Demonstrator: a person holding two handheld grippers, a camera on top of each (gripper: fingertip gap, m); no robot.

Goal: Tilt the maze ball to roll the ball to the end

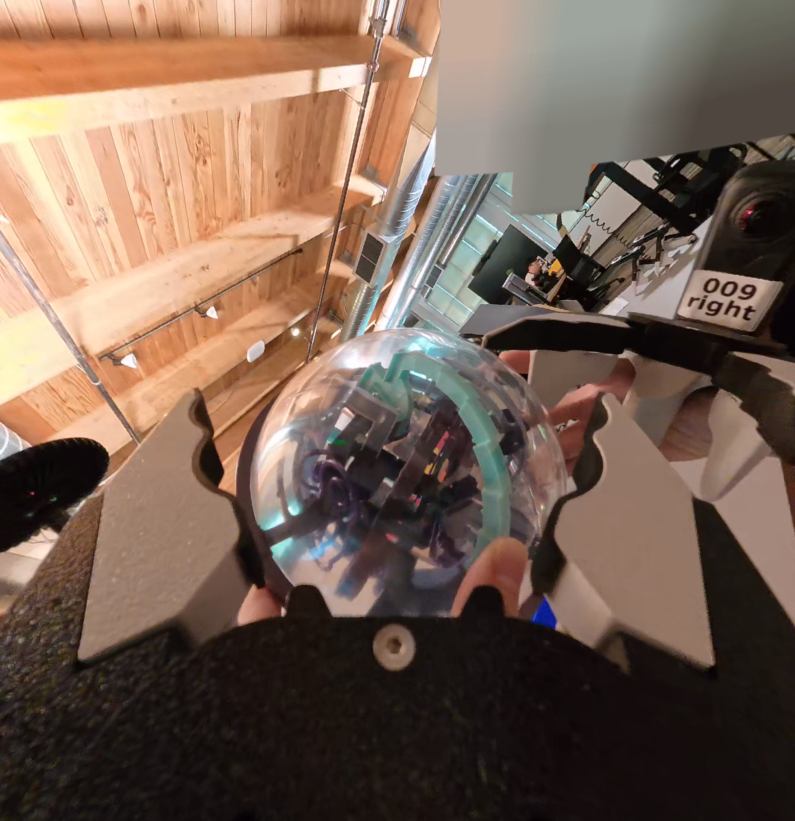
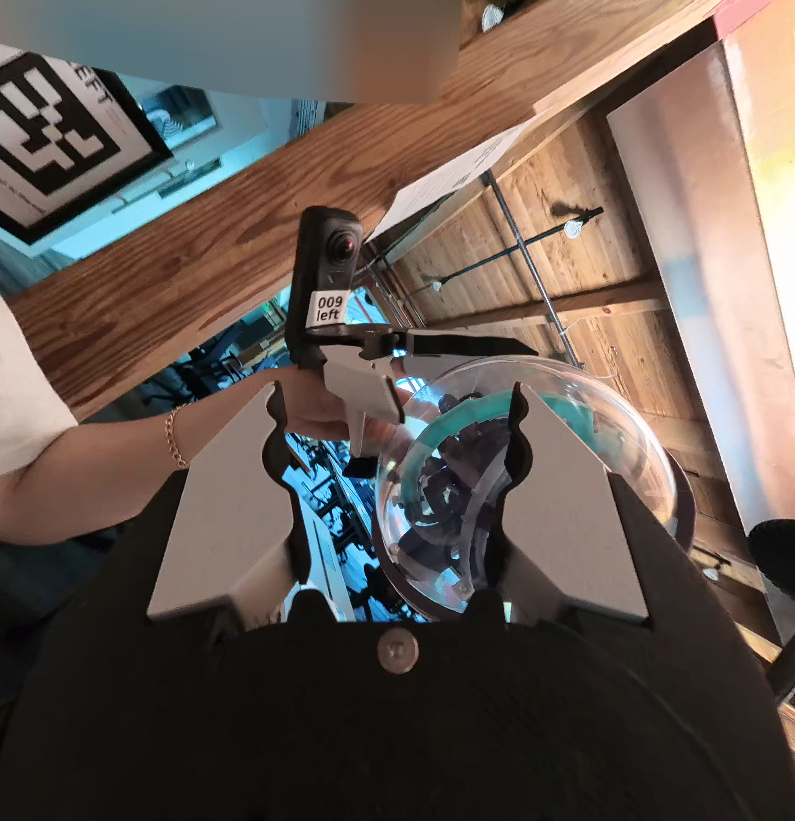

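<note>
Wooden ceiling beams (image 1: 173, 249) fill the left wrist view; left gripper (image 1: 398, 417) fingers spread wide, clamping the clear maze ball (image 1: 400, 471), raised aloft; inner ball not discernible, progress unclear | right wrist view: right gripper (image 2: 395, 404) parted, nothing held, maze ball behind its right finger (image 2: 564, 488); contact unclear.
</note>
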